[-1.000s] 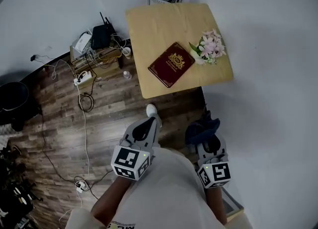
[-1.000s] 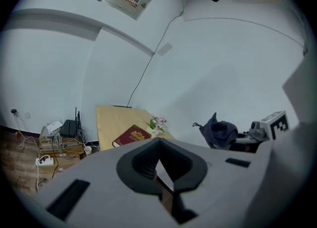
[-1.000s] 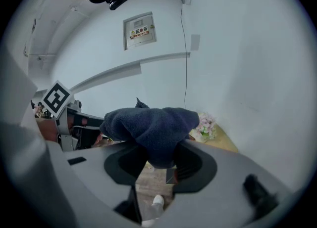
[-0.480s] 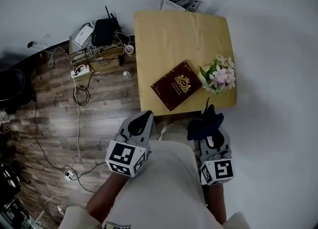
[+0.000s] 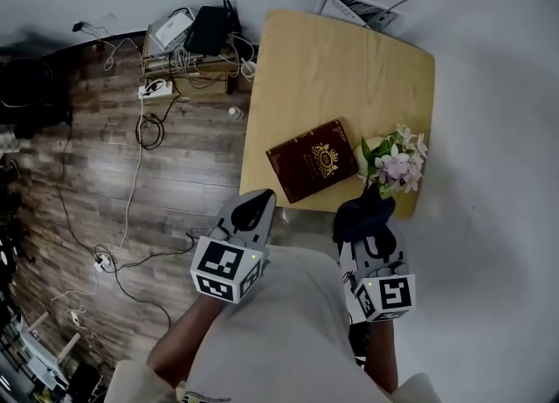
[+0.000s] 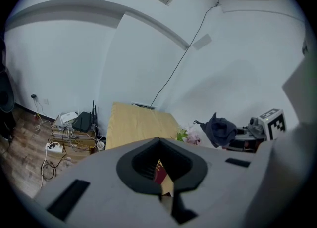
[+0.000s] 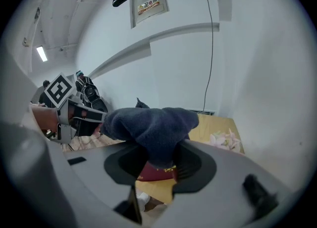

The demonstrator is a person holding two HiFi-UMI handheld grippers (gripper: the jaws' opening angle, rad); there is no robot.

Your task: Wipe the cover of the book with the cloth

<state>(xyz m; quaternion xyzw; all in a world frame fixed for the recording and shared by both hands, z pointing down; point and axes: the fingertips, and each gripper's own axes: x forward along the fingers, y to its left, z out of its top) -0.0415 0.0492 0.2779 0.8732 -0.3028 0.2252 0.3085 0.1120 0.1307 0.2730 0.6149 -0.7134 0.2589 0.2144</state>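
Observation:
A dark red book (image 5: 312,161) with a gold emblem lies closed near the front edge of a yellow wooden table (image 5: 332,69). My right gripper (image 5: 367,225) is shut on a dark blue cloth (image 5: 363,211), held just short of the table edge, to the right of the book. In the right gripper view the cloth (image 7: 153,128) bulges over the jaws, with the book (image 7: 156,173) showing below it. My left gripper (image 5: 260,204) is shut and holds nothing, just off the table's front left edge. The book (image 6: 159,172) shows through its jaw opening.
Pink and white flowers (image 5: 395,163) lie on the table right of the book, close to the cloth. A low shelf with a black router (image 5: 210,30) and tangled cables stands left of the table. A power strip (image 5: 154,89) lies on the wood floor. White wall runs along the right.
Both grippers have come closer to the table; its front edge and the book are now right ahead of them. The cloth stays held in the right gripper.

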